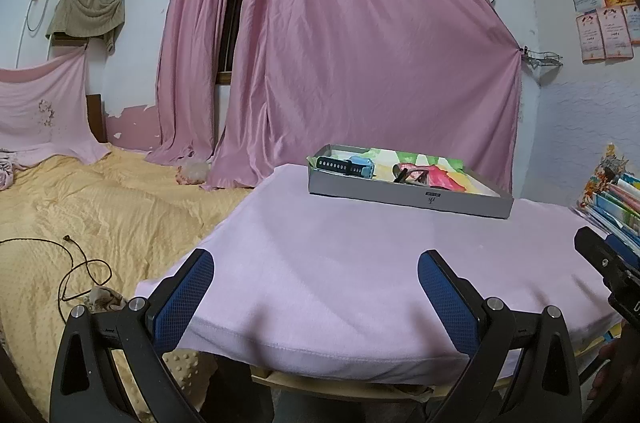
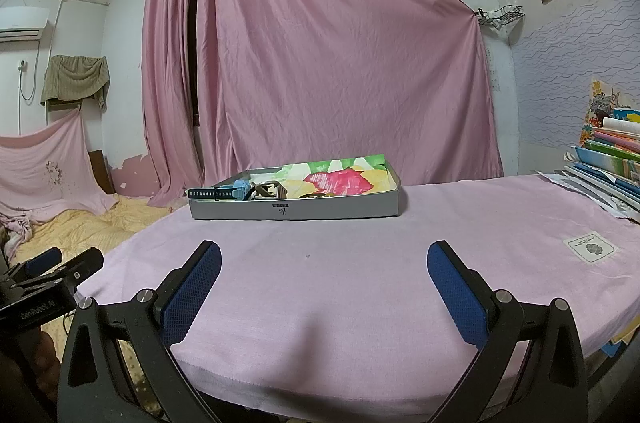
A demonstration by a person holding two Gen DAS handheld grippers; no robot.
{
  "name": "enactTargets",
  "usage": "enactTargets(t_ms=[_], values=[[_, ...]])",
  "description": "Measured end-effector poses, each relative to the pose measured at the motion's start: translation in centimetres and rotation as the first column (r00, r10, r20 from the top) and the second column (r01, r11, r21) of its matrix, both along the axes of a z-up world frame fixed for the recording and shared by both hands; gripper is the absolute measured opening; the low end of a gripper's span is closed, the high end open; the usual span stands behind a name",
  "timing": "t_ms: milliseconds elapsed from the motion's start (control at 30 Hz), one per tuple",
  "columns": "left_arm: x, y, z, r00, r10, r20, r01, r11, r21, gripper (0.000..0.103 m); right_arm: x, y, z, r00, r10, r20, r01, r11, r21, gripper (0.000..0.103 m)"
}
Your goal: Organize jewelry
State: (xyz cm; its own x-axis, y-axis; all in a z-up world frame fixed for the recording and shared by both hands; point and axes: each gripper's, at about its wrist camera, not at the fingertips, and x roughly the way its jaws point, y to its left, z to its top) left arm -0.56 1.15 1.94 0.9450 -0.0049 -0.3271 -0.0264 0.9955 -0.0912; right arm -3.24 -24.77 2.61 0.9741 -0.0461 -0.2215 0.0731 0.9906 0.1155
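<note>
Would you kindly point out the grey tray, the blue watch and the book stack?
Grey tray (image 2: 296, 212): right wrist view, front wall.
Blue watch (image 2: 240, 190): right wrist view, its case.
Book stack (image 2: 612, 159): right wrist view, spines.

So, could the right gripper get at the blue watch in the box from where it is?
Probably yes: the right gripper is open, only bare pink cloth lies before the box, and the blue watch rests uncovered at its left end.

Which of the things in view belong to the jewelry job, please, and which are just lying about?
For the job:
grey tray
blue watch
brown band

Lying about:
book stack
brown cable
pink curtain
</note>
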Motion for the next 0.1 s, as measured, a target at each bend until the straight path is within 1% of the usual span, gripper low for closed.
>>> enactTargets(t_ms=[100], values=[[0.10,-0.07,-0.06,1.000,0.002,-0.004,-0.002,1.000,0.003,0.102,0.05,-0.07,0.00,1.000,0.000,-0.001,0.000,1.000,0.000,0.101]])
